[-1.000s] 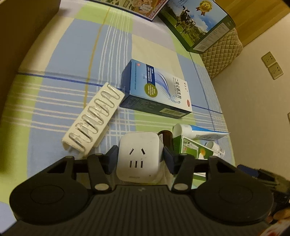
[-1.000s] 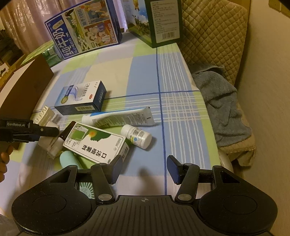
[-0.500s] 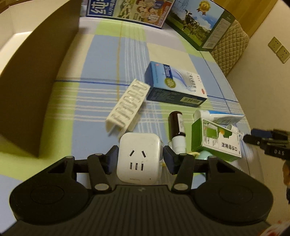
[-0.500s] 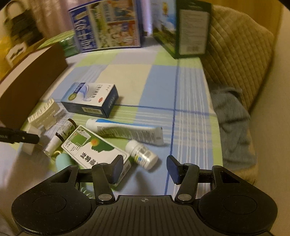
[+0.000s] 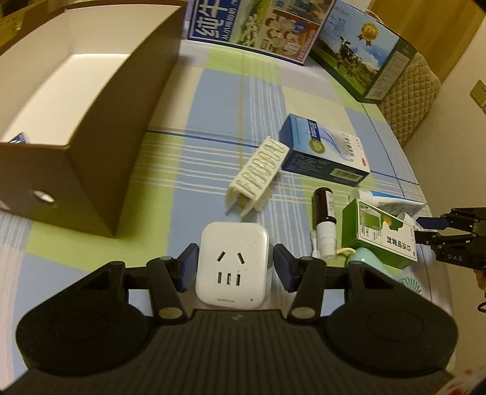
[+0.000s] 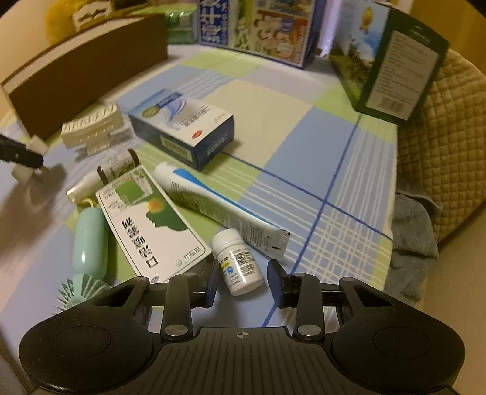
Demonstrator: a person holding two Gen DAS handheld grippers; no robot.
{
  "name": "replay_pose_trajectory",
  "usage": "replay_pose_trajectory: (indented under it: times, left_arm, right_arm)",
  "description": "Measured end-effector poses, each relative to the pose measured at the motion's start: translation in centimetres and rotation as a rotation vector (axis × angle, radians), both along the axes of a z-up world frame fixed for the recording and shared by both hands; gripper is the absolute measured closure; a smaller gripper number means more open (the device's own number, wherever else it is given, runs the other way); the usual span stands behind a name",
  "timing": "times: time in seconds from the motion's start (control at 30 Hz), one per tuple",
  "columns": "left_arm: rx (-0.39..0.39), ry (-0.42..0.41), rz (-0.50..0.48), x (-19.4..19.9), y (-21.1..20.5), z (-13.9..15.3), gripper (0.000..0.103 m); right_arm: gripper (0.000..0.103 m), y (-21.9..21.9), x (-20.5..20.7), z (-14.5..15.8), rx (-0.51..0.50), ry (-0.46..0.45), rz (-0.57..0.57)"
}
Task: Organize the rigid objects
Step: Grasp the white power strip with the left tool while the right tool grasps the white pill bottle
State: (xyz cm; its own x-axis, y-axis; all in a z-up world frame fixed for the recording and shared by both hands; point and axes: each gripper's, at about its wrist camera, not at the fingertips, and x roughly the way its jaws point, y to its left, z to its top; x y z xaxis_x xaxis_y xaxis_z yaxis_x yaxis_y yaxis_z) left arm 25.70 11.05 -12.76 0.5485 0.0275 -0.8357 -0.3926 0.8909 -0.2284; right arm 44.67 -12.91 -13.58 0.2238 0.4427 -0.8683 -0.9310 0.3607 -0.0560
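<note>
left gripper [image 5: 234, 267] jaws clamp one socket cube [image 5: 232, 262]; right gripper [image 6: 243, 284] jaws closing around one pill bottle [image 6: 237, 262], untouched

— What writing can you make out?

— The white power cube [image 5: 232, 264] has small grey print near its lower edge, "MAX2500W". The right gripper [image 5: 455, 243], black, carries the letters "DAS".

— And the boxes?

— The big blue carton [image 5: 252, 27] shows large white Chinese characters, "纯牛奶". The green box [image 6: 152, 224] reads "口洁喷雾剂".

Checked tablecloth [image 5: 212, 100], brown box [image 5: 100, 121], medicine cartons [image 5: 326, 150]
</note>
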Motion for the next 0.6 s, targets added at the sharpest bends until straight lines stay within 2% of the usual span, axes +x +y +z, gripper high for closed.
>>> replay_pose_trajectory:
  times: [0.17, 0.4, 0.6]
  left_arm:
    - [0.024, -0.001, 0.027, -1.1, -0.1, 0.4, 0.055]
    - [0.044, -0.015, 0.033, -2.5, -0.2, 1.4, 0.055]
    - [0.058, -0.04, 0.015, -3.3, -0.3, 2.8, 0.055]
  right_arm:
    - [0.079, 0.3, -0.3, -0.6, -0.005, -0.008, 0.026]
    - [0.08, -0.5, -0.9, 0.1, 0.0, -0.007, -0.003]
    - [0.08, -1.7, -2.0, 2.3, 0.035, -0.008, -0.058]
